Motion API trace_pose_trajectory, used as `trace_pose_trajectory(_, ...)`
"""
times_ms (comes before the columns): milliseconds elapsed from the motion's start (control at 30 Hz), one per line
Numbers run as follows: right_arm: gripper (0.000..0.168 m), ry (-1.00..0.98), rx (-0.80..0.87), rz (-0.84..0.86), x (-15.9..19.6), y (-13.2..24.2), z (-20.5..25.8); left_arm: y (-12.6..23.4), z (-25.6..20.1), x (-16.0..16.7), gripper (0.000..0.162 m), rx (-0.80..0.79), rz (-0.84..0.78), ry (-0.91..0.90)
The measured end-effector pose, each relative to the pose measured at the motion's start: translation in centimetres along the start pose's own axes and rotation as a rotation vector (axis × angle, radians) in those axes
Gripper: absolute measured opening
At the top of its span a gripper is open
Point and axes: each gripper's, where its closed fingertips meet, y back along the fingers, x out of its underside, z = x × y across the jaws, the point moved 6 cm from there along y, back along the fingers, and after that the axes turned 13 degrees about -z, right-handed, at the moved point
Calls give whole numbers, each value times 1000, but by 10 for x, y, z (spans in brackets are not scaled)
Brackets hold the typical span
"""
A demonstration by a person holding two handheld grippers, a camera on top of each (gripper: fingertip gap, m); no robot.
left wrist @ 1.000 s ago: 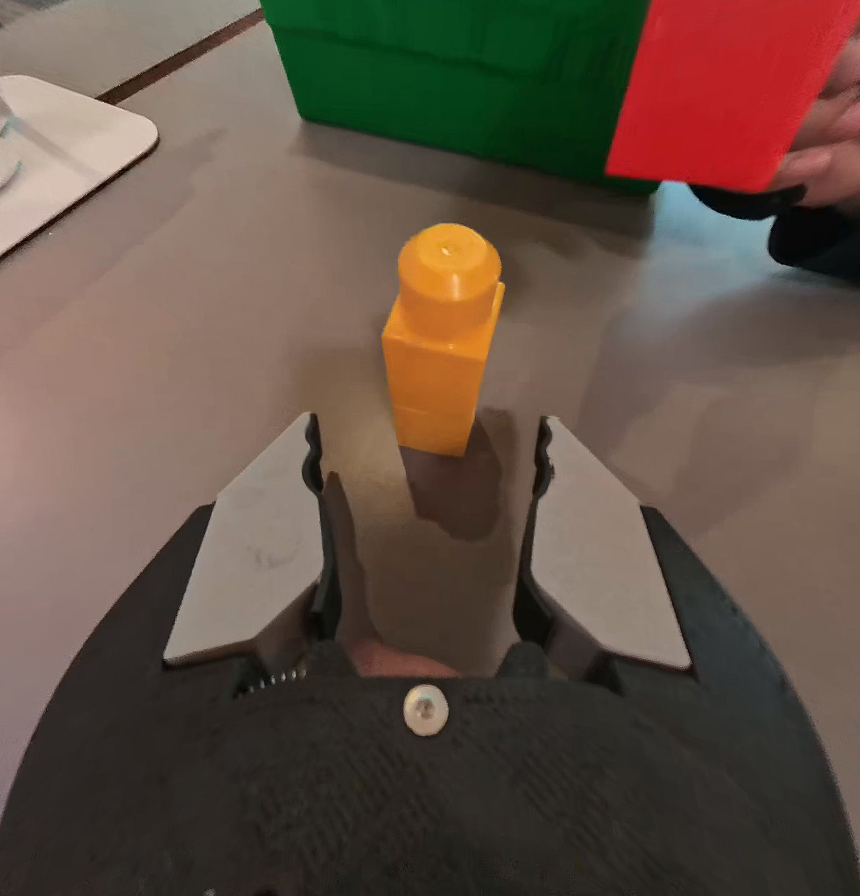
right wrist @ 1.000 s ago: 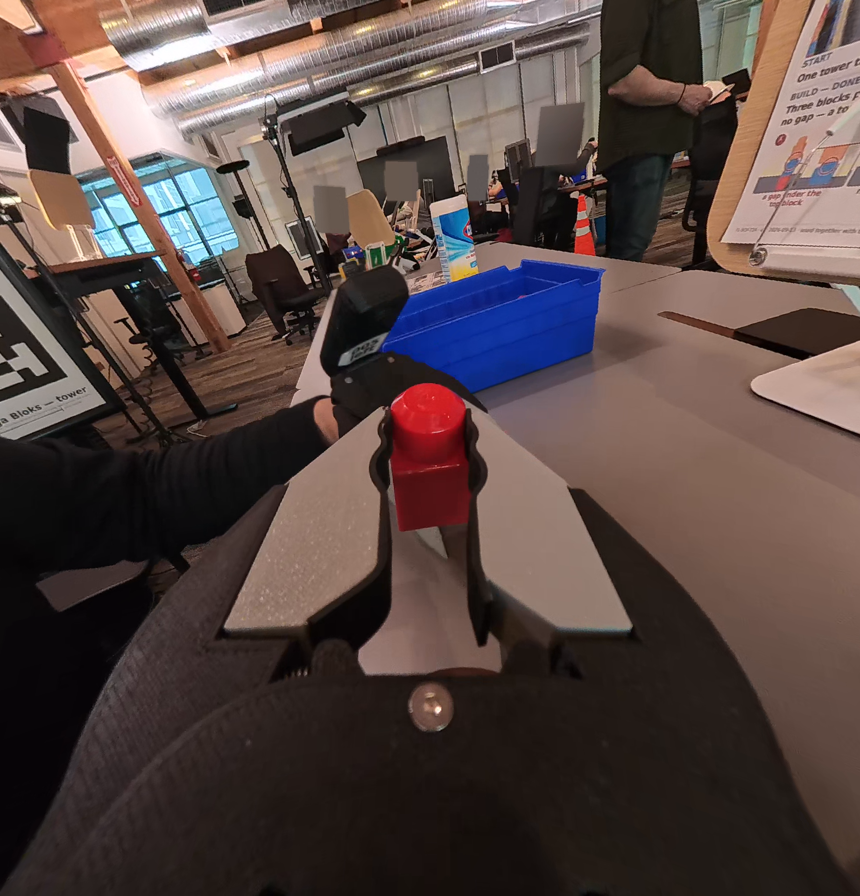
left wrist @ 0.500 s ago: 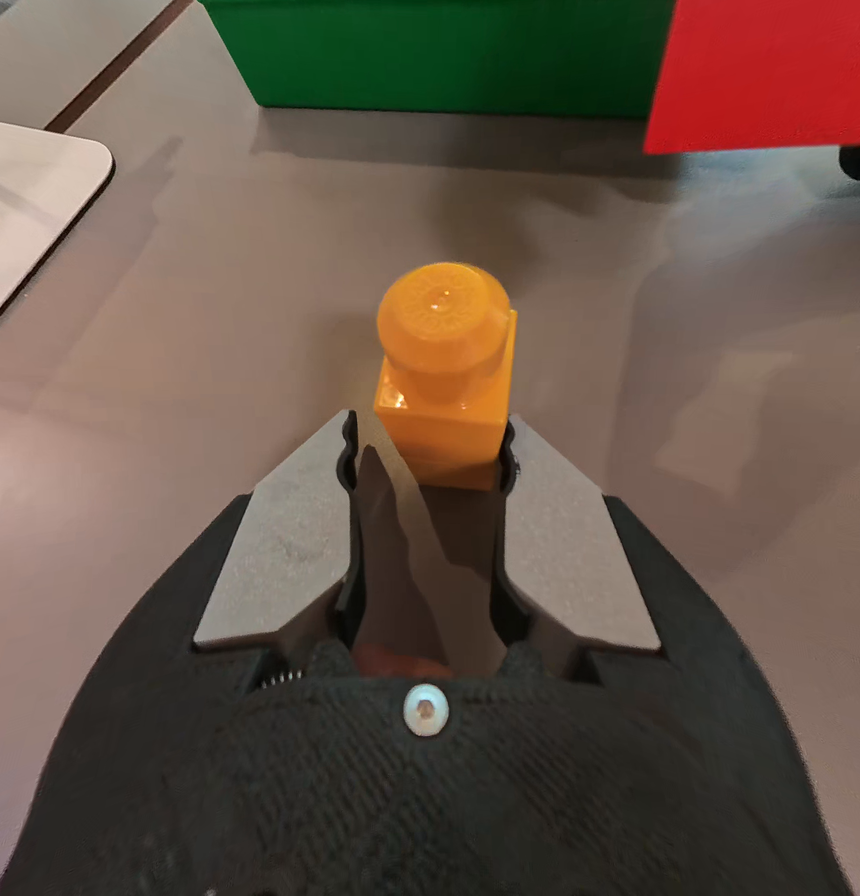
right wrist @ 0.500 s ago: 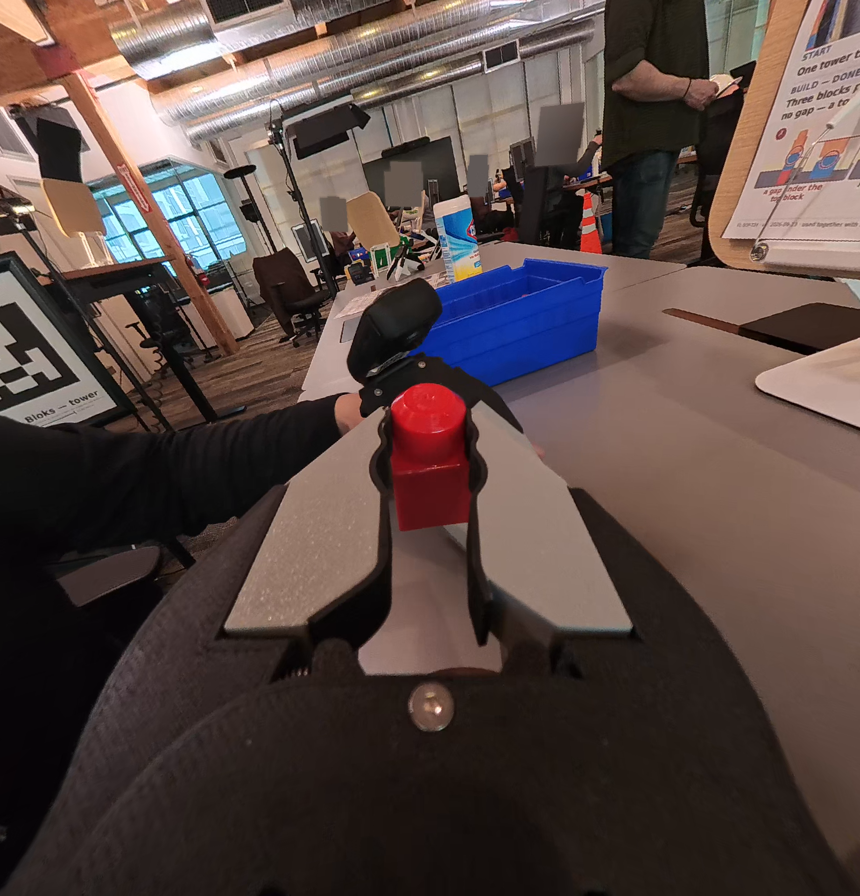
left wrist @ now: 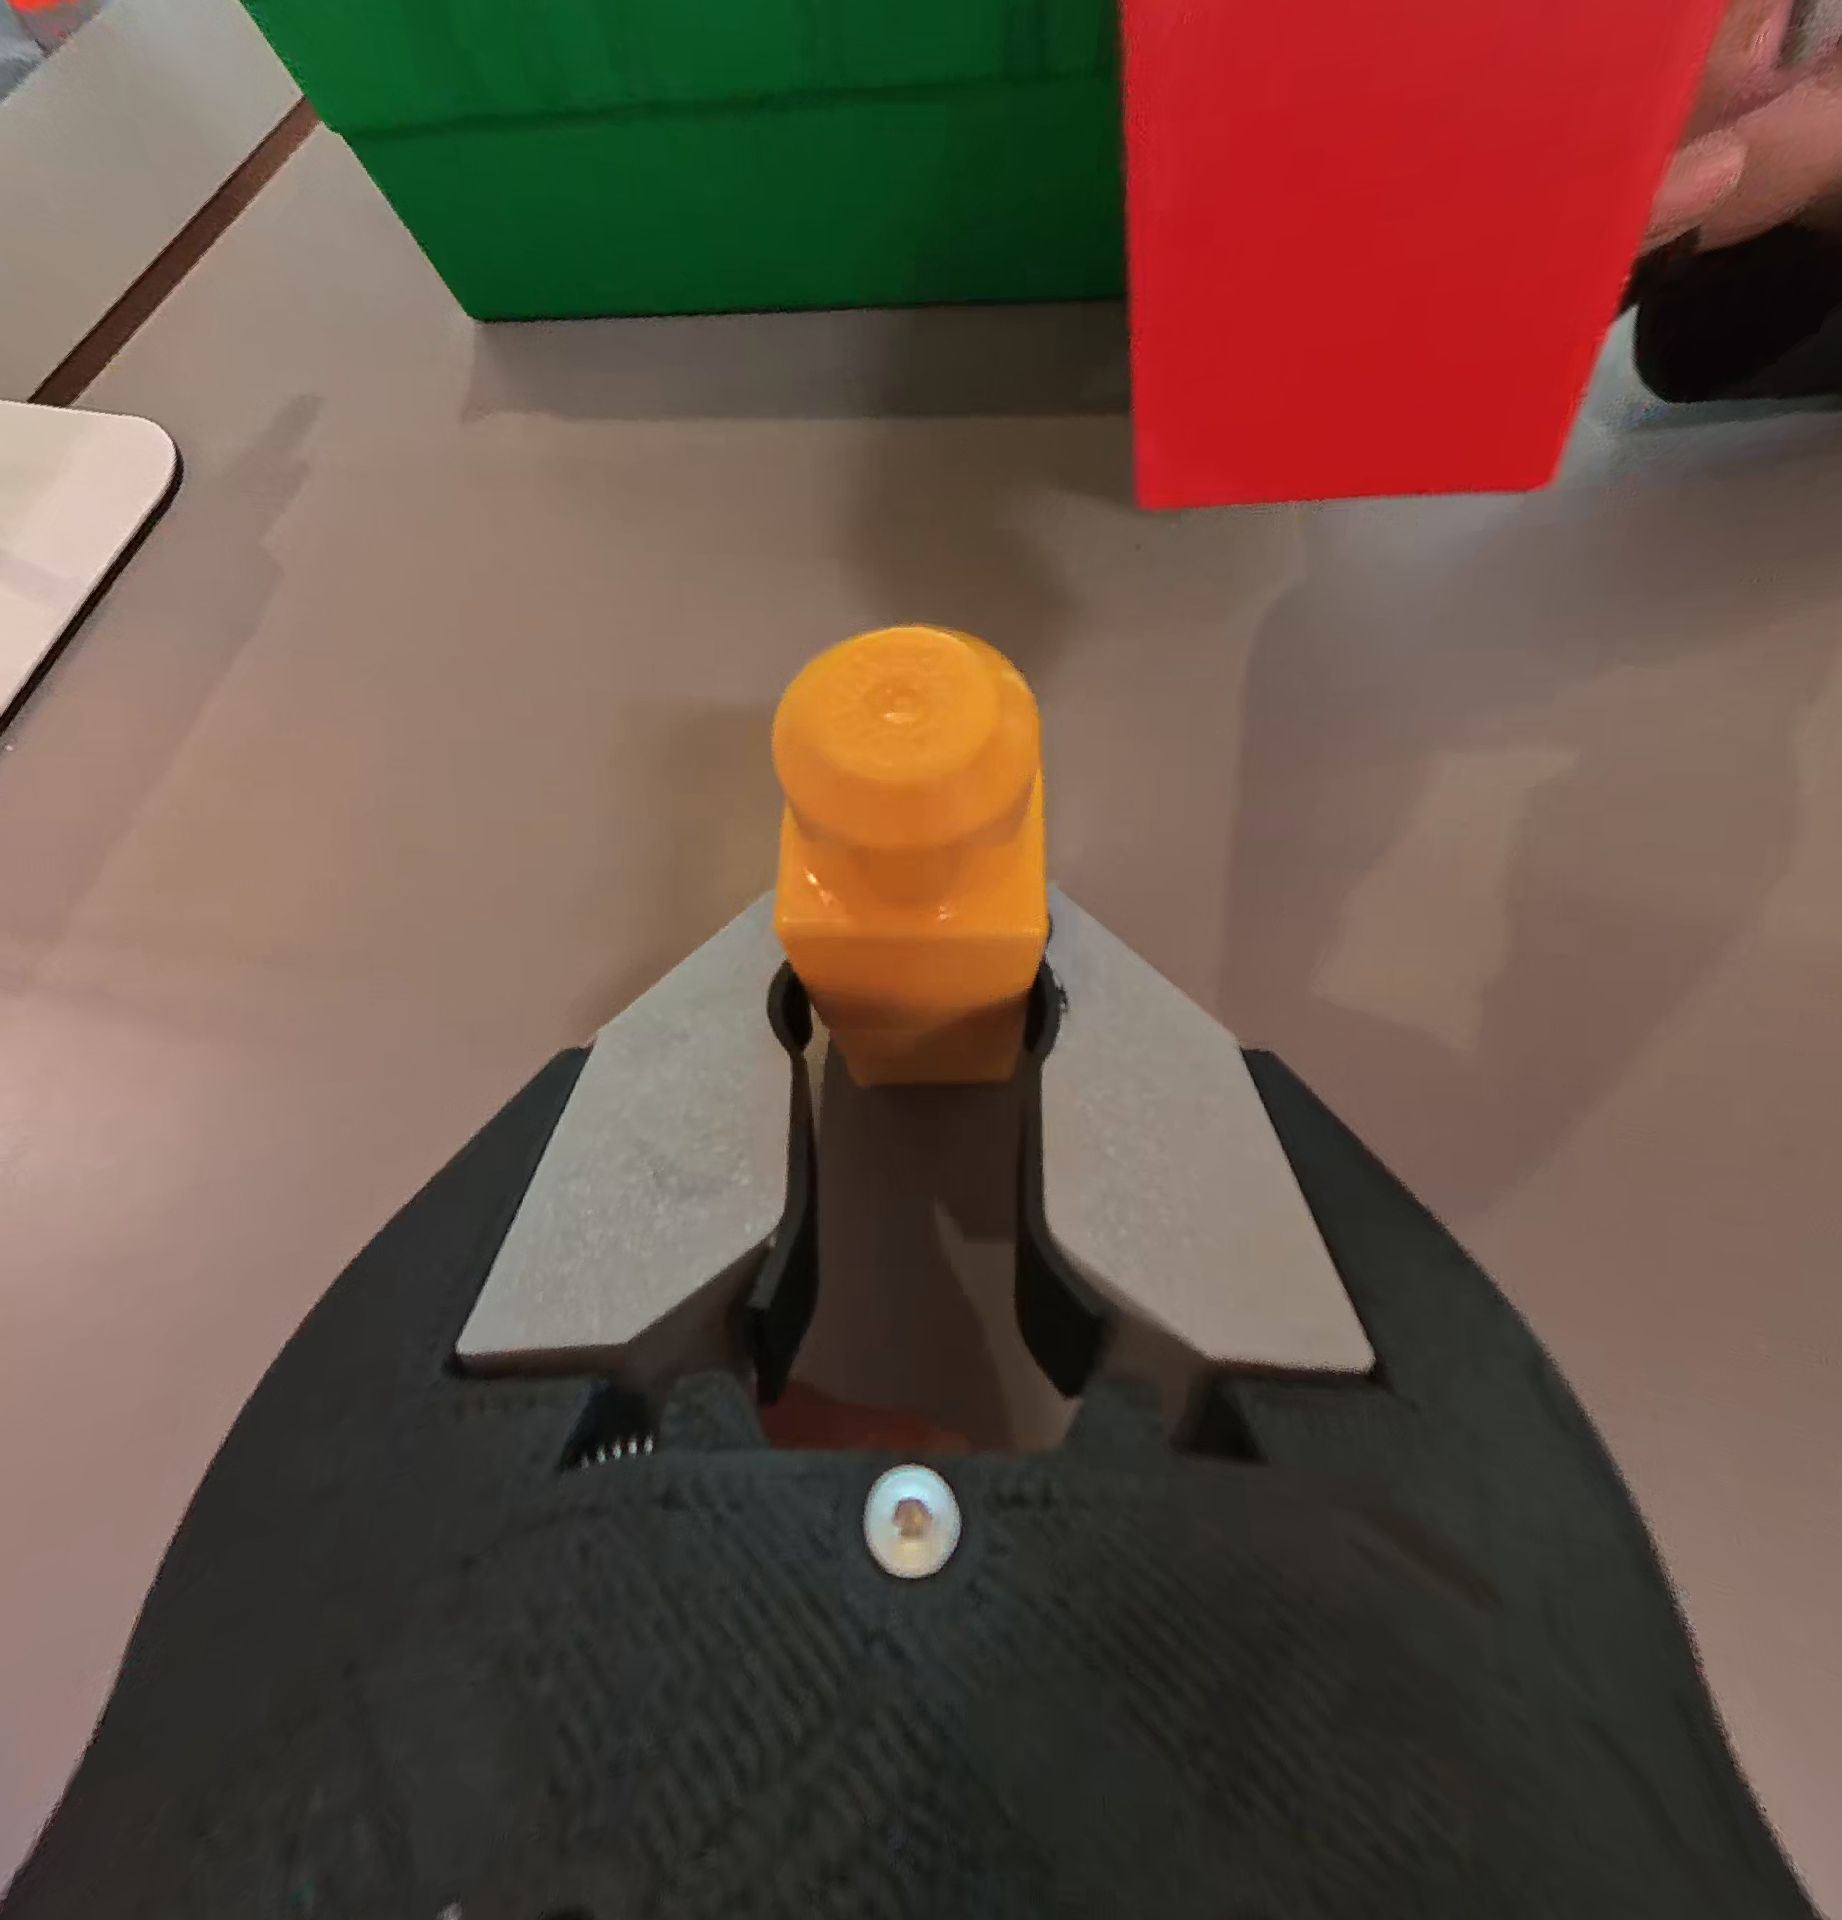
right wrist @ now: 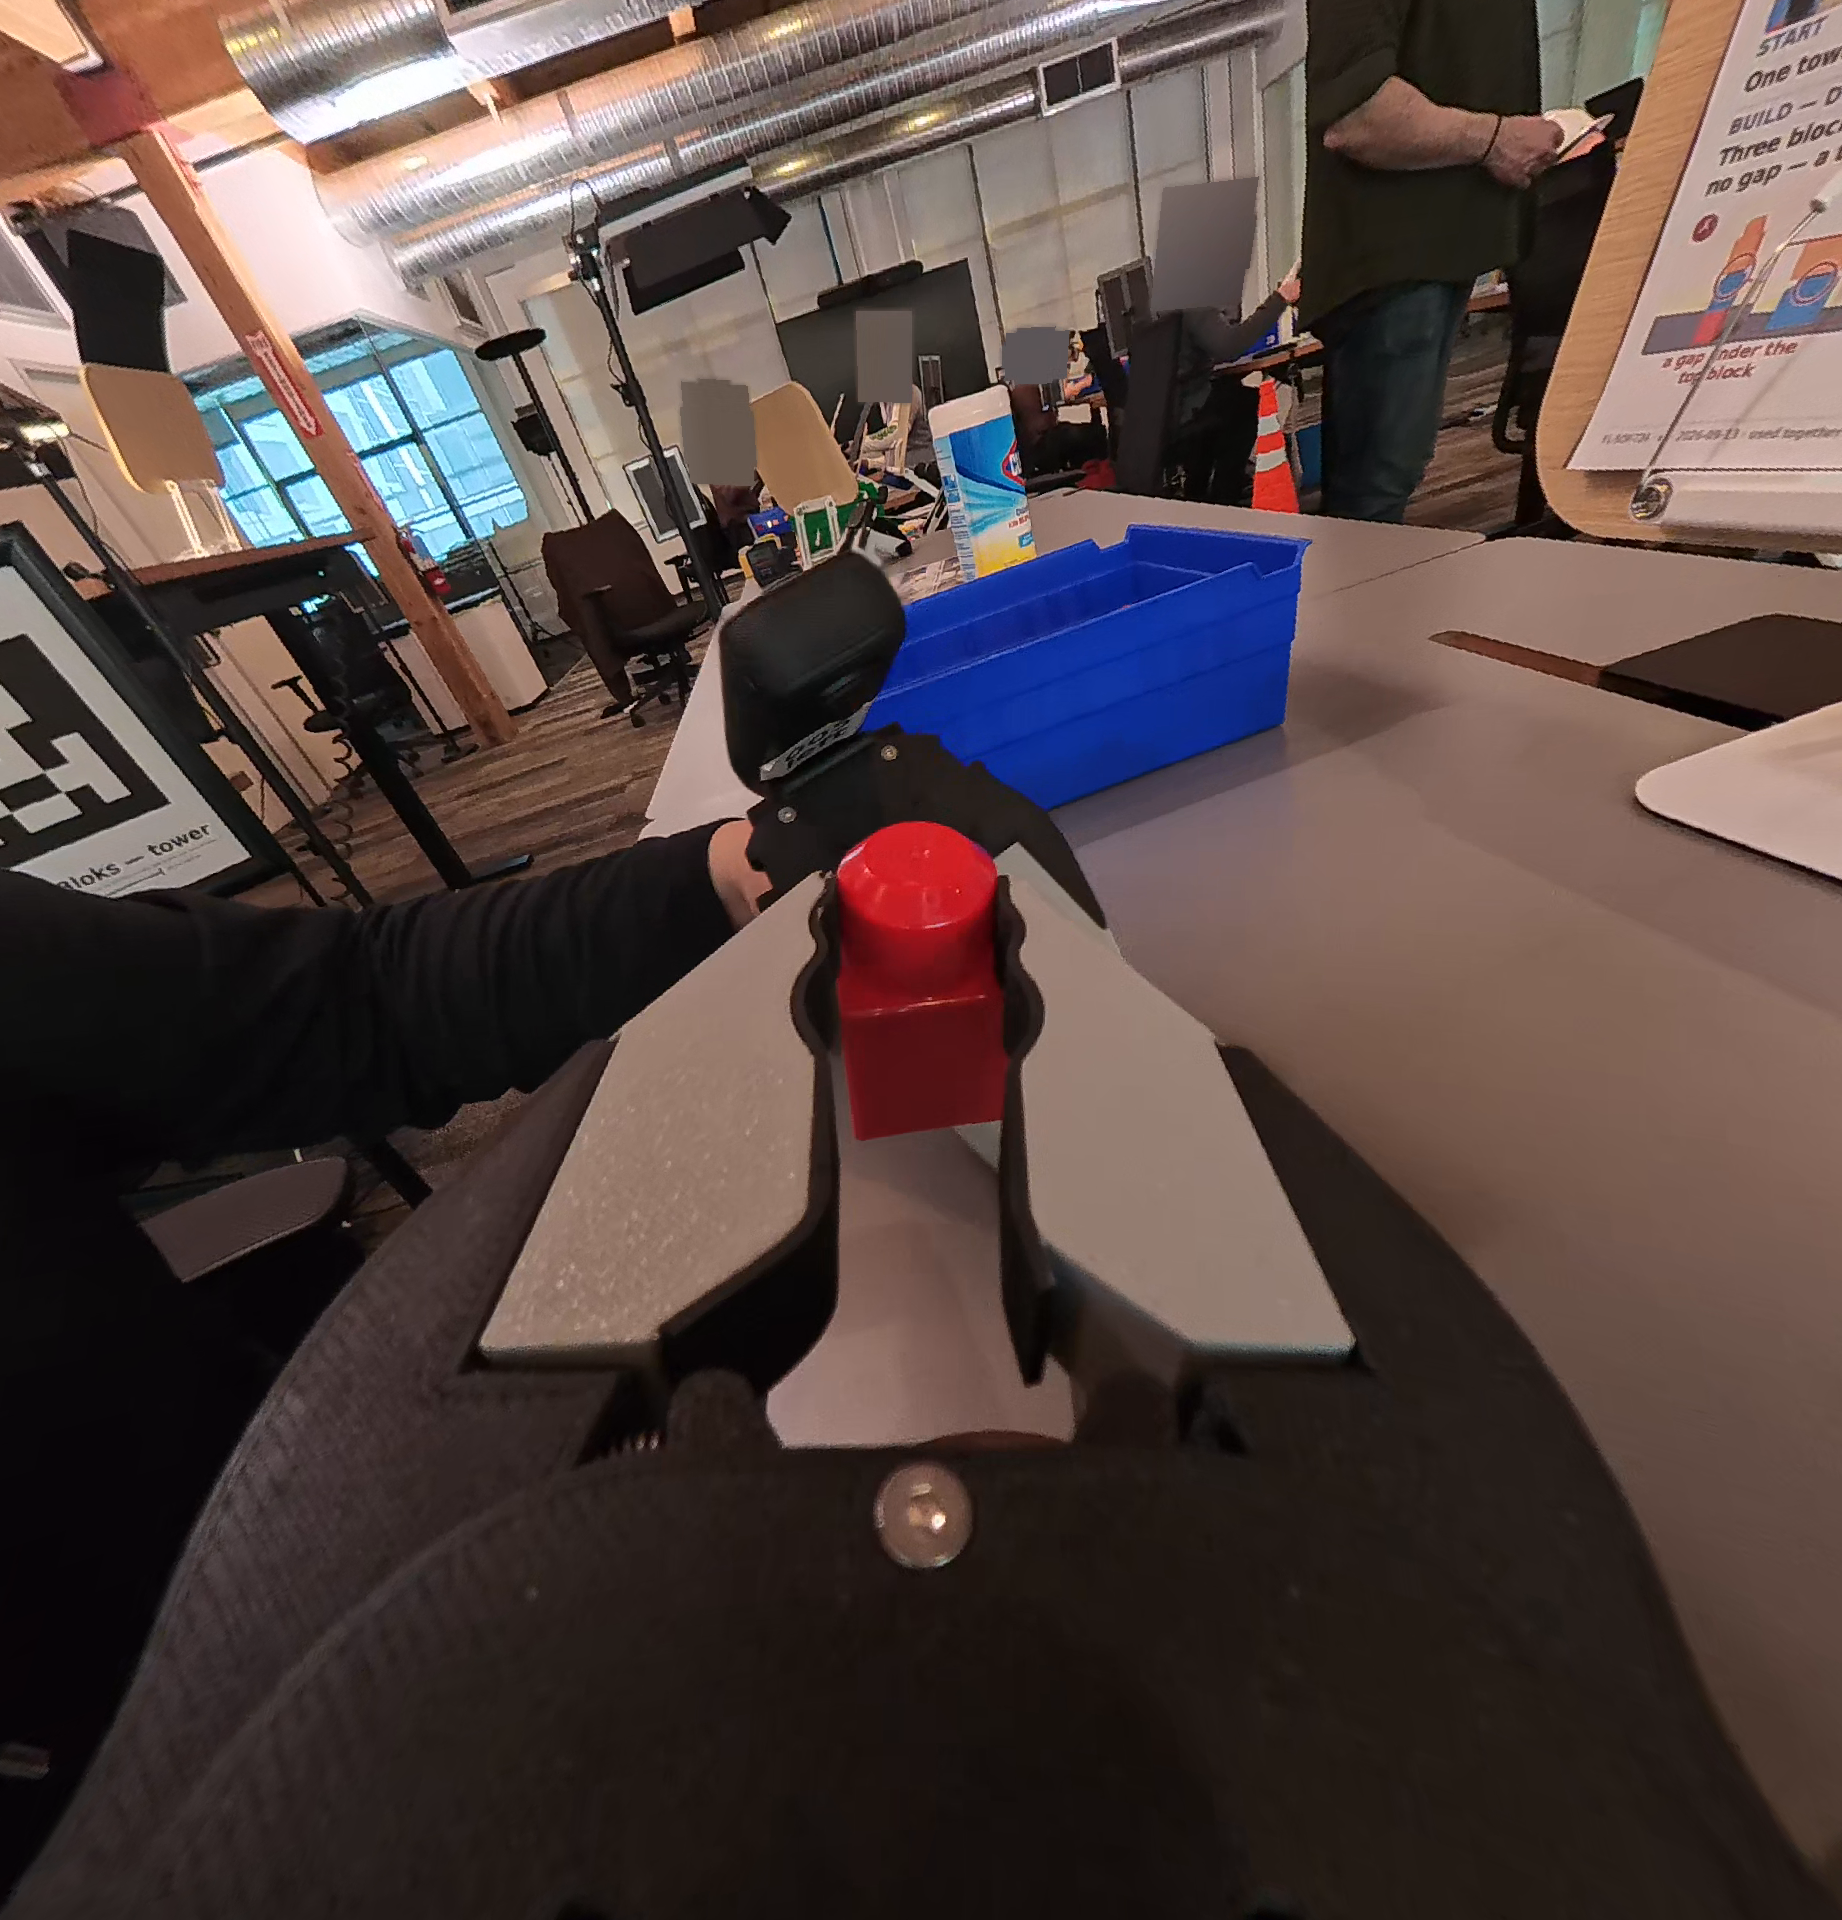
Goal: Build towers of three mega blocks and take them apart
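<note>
Your left gripper (left wrist: 912, 997) is clamped on the orange block (left wrist: 909, 883), which stands upright on the grey table (left wrist: 481, 727). Your right gripper (right wrist: 917, 935) is clamped on the red block (right wrist: 919, 997), held above the table. A green bin (left wrist: 751, 156) stands beyond the orange block; bare tabletop lies between them. A white board (left wrist: 34, 540) sits at the left edge.

The grey worktop (left wrist: 377, 727) carries a green bin (left wrist: 740, 177) ahead of the left gripper (left wrist: 912, 1013) and a white board (left wrist: 34, 551) to its left; a blue bin (right wrist: 1093, 675) sits ahead of the right gripper (right wrist: 917, 997).
</note>
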Motion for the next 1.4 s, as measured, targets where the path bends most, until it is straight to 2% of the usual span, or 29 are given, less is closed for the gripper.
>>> trace_pose_trajectory(233, 26, 2, 0, 23, 5, -2, -1, 3, -8, 1, 37, 23, -10, 10)
trace_pose_trajectory(400, 26, 32, -35, 43, 5, -3, 6, 1, -36, -3, 37, 152, -36, 43)
trace_pose_trajectory(600, 26, 66, -81, 38, -2, -3, 18, -1, -57, -10, 37, 211, -49, 4)
trace_pose_trajectory(1233, 26, 261, -156, 296, 16, -1, 35, -9, -69, -15, 36, 156, -37, -93)
trace_pose_trajectory(1400, 26, 254, -111, 200, 9, -6, 34, -6, -67, -25, 36, 138, -106, -35)
